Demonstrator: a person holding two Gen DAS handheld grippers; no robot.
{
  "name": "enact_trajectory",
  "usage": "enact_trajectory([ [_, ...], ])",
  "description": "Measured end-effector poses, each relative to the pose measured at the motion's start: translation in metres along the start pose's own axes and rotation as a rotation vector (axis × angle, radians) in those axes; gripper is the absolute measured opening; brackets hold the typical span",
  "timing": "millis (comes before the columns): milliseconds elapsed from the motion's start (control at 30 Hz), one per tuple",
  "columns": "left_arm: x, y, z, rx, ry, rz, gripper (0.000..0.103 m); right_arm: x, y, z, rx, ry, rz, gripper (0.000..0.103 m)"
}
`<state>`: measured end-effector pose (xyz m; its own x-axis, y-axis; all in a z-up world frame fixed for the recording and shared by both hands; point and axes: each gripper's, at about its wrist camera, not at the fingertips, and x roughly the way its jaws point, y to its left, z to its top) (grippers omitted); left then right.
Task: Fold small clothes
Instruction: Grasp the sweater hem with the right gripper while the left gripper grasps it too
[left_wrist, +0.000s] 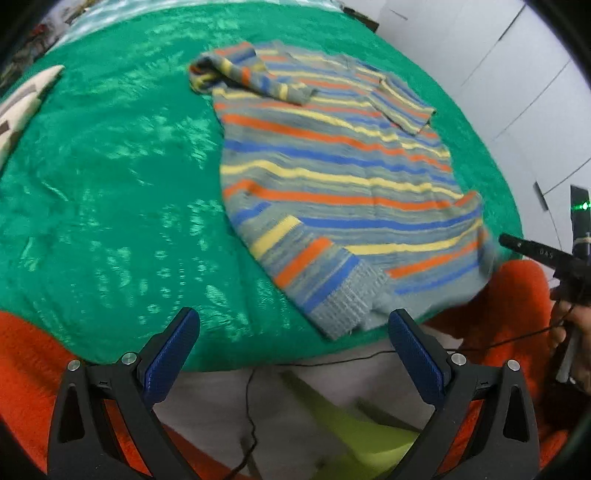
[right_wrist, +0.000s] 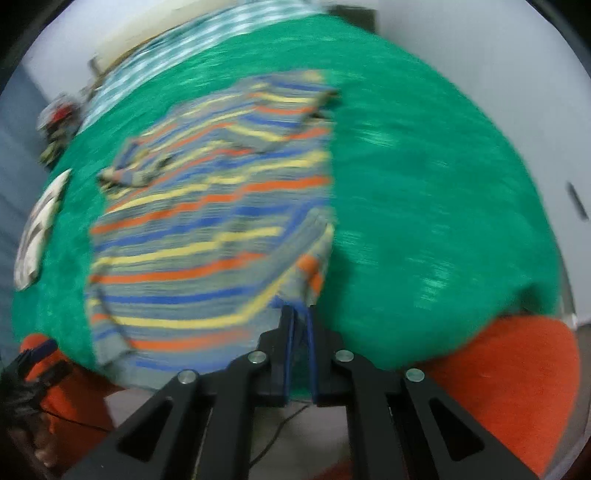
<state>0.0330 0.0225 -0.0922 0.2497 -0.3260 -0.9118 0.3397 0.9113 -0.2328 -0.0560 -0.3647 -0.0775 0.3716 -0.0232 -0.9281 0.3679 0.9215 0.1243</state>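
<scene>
A striped knit sweater (left_wrist: 332, 166) in grey, orange, blue and yellow lies flat on a green blanket (left_wrist: 110, 184), hem towards me and both sleeves folded in over the chest. My left gripper (left_wrist: 294, 317) hovers open over the blanket's near edge, by the sweater's near-left hem corner, with nothing between its blue pads. In the right wrist view, which is blurred, my right gripper (right_wrist: 300, 310) is shut on the sweater's (right_wrist: 207, 229) near-right hem corner, and the fabric rises into the jaws. The right gripper (left_wrist: 508, 240) also shows at that corner in the left wrist view.
An orange cover (left_wrist: 29, 369) shows under the green blanket along the near edge. A patterned pillow (left_wrist: 26, 107) lies at the far left. White cabinet doors (left_wrist: 498, 74) stand to the right, beside a stand with a green light (left_wrist: 581, 206). A thin cable (left_wrist: 251, 406) hangs below the edge.
</scene>
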Motion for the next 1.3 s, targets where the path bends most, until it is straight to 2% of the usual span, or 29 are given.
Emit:
enact_trajectory([
  [100,0.010,-0.016,0.002,0.065,0.008,0.041,0.102,0.009,-0.026,-0.004,0.074,0.032,0.016,0.001],
  [233,0.023,-0.046,0.004,0.196,0.003,0.135,0.101,0.008,-0.029,-0.010,0.091,0.009,0.062,0.003],
  [267,0.031,-0.054,0.005,0.217,0.004,0.155,0.096,0.007,-0.025,-0.010,0.080,0.005,0.078,0.008],
  [300,0.035,-0.054,0.007,0.221,0.014,0.165,0.067,0.006,-0.022,-0.009,0.067,0.000,0.087,0.017],
  [333,0.041,-0.053,0.008,0.216,0.041,0.165,0.046,0.004,-0.019,-0.010,0.057,-0.005,0.094,0.022],
  [367,0.044,-0.046,0.006,0.190,0.080,0.136,0.008,0.002,-0.015,-0.009,0.041,-0.013,0.107,0.031],
  [400,0.042,-0.037,0.005,0.151,0.095,0.100,0.006,0.002,-0.009,-0.008,0.030,-0.015,0.110,0.036],
  [467,0.024,-0.016,-0.003,0.096,0.080,0.082,0.005,-0.003,-0.009,-0.009,0.015,-0.024,0.110,0.039],
  [567,-0.005,0.014,-0.020,0.079,0.092,0.136,0.007,-0.007,-0.021,-0.011,0.031,-0.023,0.090,0.039],
  [633,-0.020,0.035,-0.030,0.058,0.126,0.200,0.011,-0.008,-0.035,-0.011,0.053,-0.014,0.068,0.039],
  [667,-0.023,0.040,-0.031,0.046,0.126,0.216,0.019,-0.007,-0.040,-0.009,0.053,-0.008,0.061,0.039],
  [700,-0.031,0.047,-0.031,0.023,0.111,0.208,0.039,-0.007,-0.045,-0.009,0.052,-0.002,0.059,0.039],
  [733,-0.036,0.051,-0.029,0.002,0.092,0.191,0.052,-0.006,-0.048,-0.007,0.048,0.004,0.063,0.039],
  [767,-0.042,0.055,-0.027,-0.032,0.053,0.164,0.076,-0.004,-0.052,-0.005,0.049,0.016,0.080,0.041],
  [800,-0.043,0.055,-0.023,-0.047,0.029,0.146,0.085,-0.001,-0.056,-0.004,0.057,0.033,0.102,0.048],
  [833,-0.039,0.053,-0.019,-0.052,0.004,0.122,0.085,0.004,-0.059,-0.002,0.072,0.063,0.133,0.052],
  [867,-0.032,0.051,-0.016,-0.043,0.002,0.108,0.084,0.010,-0.063,-0.002,0.083,0.097,0.165,0.057],
  [933,-0.005,0.038,-0.010,-0.019,0.036,0.094,0.075,0.027,-0.064,-0.002,0.080,0.185,0.236,0.058],
  [1000,0.027,0.026,-0.005,0.008,0.117,0.050,0.050,0.042,-0.057,-0.005,0.034,0.251,0.303,0.058],
  [1067,0.044,0.019,-0.005,0.017,0.164,0.040,0.046,0.057,-0.040,-0.009,-0.060,0.293,0.283,0.058],
  [1100,0.044,0.015,-0.005,0.027,0.156,0.043,0.027,0.062,-0.031,-0.011,-0.107,0.307,0.269,0.050],
  [1133,0.043,0.011,-0.004,0.044,0.150,0.044,0.020,0.064,-0.022,-0.012,-0.150,0.318,0.283,0.038],
  [1167,0.041,0.009,-0.003,0.057,0.149,0.049,0.005,0.066,-0.016,-0.014,-0.174,0.326,0.295,0.007],
  [1300,0.011,0.015,-0.012,0.017,0.129,-0.007,0.004,0.039,-0.020,-0.015,-0.224,0.314,0.220,0.006],
])
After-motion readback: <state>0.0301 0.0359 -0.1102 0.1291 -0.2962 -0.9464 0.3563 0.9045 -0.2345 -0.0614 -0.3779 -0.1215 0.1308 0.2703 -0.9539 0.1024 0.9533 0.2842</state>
